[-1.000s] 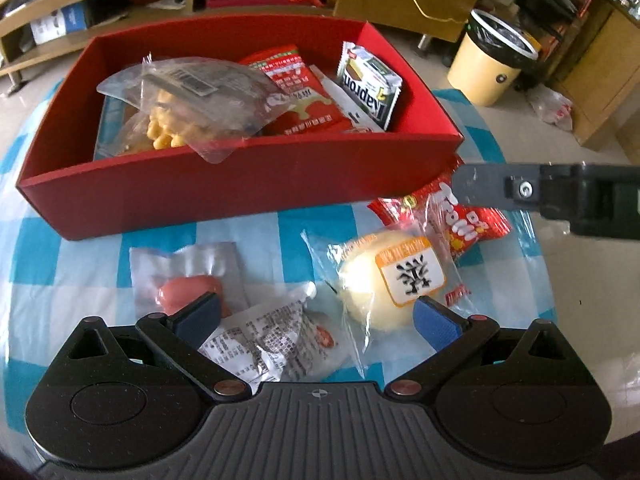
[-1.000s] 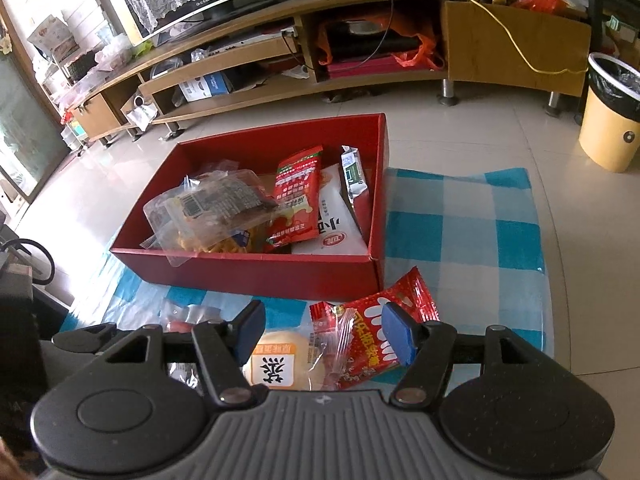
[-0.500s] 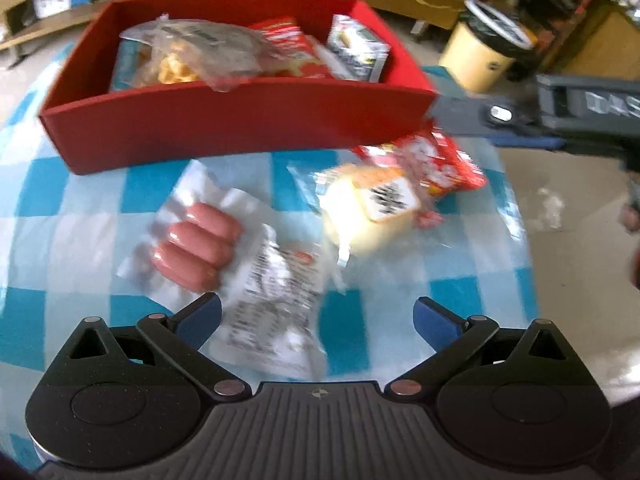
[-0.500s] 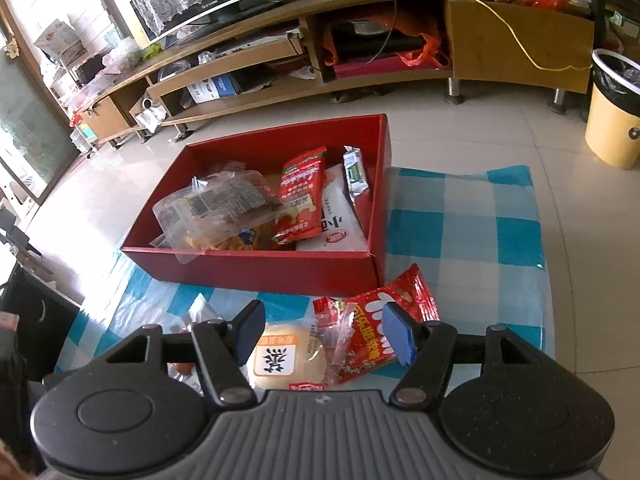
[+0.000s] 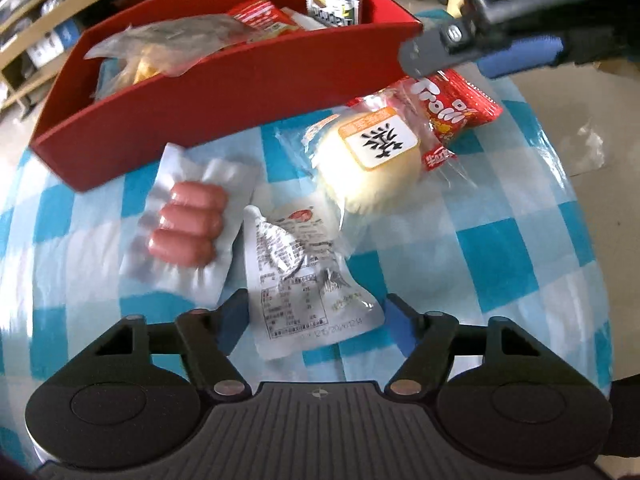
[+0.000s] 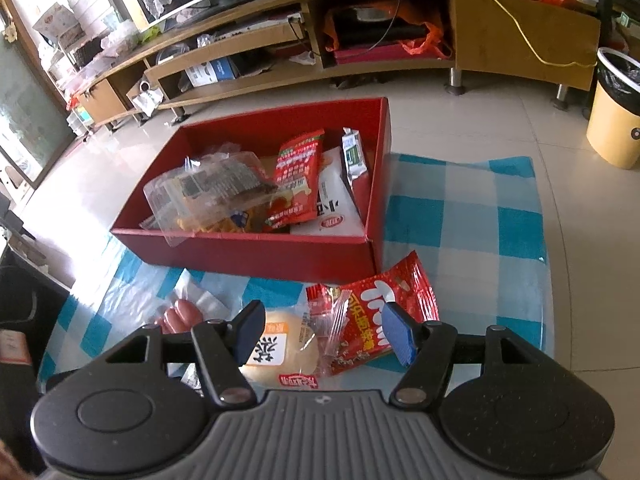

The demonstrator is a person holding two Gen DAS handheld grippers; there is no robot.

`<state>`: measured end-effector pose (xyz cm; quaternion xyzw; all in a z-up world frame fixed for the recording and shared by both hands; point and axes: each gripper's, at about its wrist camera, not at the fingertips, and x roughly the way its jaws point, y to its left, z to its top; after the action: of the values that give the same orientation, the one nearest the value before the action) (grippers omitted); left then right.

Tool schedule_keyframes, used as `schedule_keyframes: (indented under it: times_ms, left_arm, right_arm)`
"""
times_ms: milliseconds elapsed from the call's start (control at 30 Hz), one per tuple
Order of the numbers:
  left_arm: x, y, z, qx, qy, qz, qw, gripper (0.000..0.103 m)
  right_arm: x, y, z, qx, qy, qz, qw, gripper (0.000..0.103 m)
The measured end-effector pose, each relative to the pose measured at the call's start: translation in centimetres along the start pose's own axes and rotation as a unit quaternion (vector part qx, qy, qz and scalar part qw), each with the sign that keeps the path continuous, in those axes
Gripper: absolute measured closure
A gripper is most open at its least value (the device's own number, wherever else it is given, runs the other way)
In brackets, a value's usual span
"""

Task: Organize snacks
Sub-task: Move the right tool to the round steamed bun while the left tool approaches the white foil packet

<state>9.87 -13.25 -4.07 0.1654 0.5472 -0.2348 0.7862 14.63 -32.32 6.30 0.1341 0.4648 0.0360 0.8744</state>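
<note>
Left gripper nearest, pointing steeply down over the checked cloth. Jaws closing around the near end of a white foil pouch with printed nutrition text; the pouch lies between the blue pads, but whether they press it yet I cannot tell. It looks flat on the cloth, not lifted.

Just left of the pouch: a clear vacuum pack of three small sausages, lying flat and touching or slightly overlapping the pouch edge. Beyond it: a round pale bun in clear wrap with an orange-and-white label. Behind that, partly tucked under it: a red candy bag.

Right gripper hovers above the bun and candy bag, jaws partly apart with nothing between them that they touch; empty, by the look of it.

Farthest: the red box, at the far edge of the cloth. Already inside: a clear bag of yellow snacks, a red packet, a white packet and a small green-and-silver packet.

Progress, as a judgement: roughly half done. Four snacks are boxed; four remain on the cloth. The pouch seems to be the one in hand now.
</note>
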Motion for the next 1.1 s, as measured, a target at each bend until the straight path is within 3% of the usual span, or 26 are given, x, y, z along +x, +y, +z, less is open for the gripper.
schedule_keyframes:
  times_ms: [167, 233, 367, 500, 600, 633, 733, 900, 1033, 1100]
  left_arm:
    - [-0.8, 1.4, -0.4, -0.038, 0.004, -0.033, 0.9987, 0.025]
    - [-0.5, 1.6, 0.3, -0.051, 0.007, -0.039, 0.9979, 0.013]
    - [0.7, 1.4, 1.5, -0.058, 0.004, -0.016, 0.9982, 0.007]
    - [1.0, -0.3, 1.4, -0.019, 0.001, 0.032, 0.9993, 0.016]
    - [0.0, -0.2, 0.9, -0.023, -0.004, 0.025, 0.9994, 0.041]
    - [-0.4, 0.2, 0.6, -0.029, -0.002, 0.019, 0.9994, 0.044]
    - [-1.1, 1.6, -0.4, -0.065, 0.013, -0.017, 0.9977, 0.047]
    - [-2.0, 2.1, -2.3, -0.066, 0.014, -0.022, 0.9975, 0.047]
    - [-1.9, 1.5, -3.1, -0.055, 0.012, 0.004, 0.9984, 0.035]
    - [-1.6, 1.1, -3.1, -0.046, 0.008, 0.016, 0.9988, 0.032]
  right_arm:
    - [0.4, 0.1, -0.2, -0.002, 0.007, -0.003, 1.000, 0.039]
    - [0.4, 0.2, -0.1, 0.002, 0.007, -0.002, 1.000, 0.039]
    - [0.7, 0.4, 0.1, 0.004, 0.009, 0.000, 1.000, 0.039]
    - [1.0, 0.5, 0.1, 0.000, 0.013, 0.002, 1.000, 0.039]
    - [1.1, 0.2, 0.2, 0.004, 0.015, 0.002, 1.000, 0.039]
    - [1.1, 0.0, 0.2, 0.008, 0.014, 0.002, 1.000, 0.039]
    - [1.1, -0.6, 0.4, 0.030, 0.018, 0.015, 0.999, 0.039]
    - [1.9, 0.8, 0.1, 0.019, 0.033, 0.041, 0.998, 0.039]
    - [3.2, 3.1, -0.6, -0.027, 0.054, 0.024, 0.998, 0.038]
    - [4.5, 4.2, -1.0, -0.052, 0.067, 0.006, 0.996, 0.032]
